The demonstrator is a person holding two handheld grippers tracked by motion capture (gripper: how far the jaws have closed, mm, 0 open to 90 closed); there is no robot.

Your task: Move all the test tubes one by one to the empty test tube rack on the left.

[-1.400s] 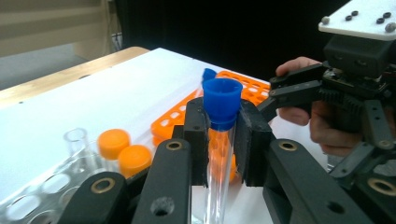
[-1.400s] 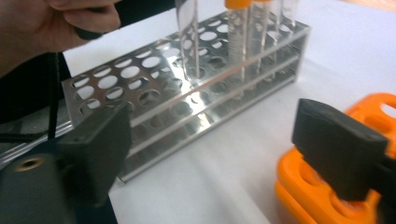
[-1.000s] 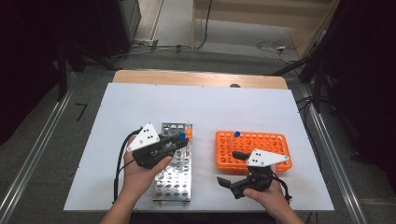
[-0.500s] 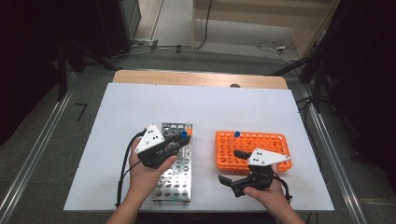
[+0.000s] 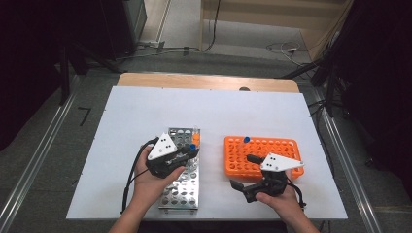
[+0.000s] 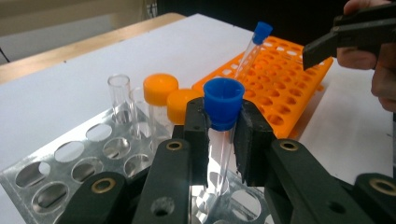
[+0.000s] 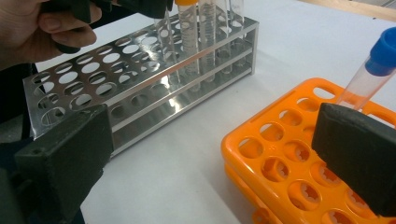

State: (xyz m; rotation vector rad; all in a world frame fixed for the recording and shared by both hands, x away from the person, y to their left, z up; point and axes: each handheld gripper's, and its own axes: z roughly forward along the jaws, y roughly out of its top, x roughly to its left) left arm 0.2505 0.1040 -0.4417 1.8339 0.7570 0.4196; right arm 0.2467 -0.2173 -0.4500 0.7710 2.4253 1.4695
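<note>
A white table (image 5: 145,111) on a grey floor carries two test-tube racks, with a gripper over each.

The left hand (image 5: 151,180) reaches in from the near edge and holds the left gripper (image 6: 223,126) over the far end of the steel rack (image 5: 183,191), its jaws pinching a blue-capped tube (image 6: 222,105) just under the cap, the tube's lower part reaching down into the rack. Two orange-capped tubes (image 6: 160,88) and an open clear tube (image 6: 119,88) stand in the rack just beyond it. The right hand (image 5: 284,201) holds the right gripper (image 5: 241,172) low at the near left corner of the orange rack (image 5: 272,148), jaws spread wide and holding nothing. A second blue-capped tube (image 7: 373,70) leans in the orange rack's far left corner.
</note>
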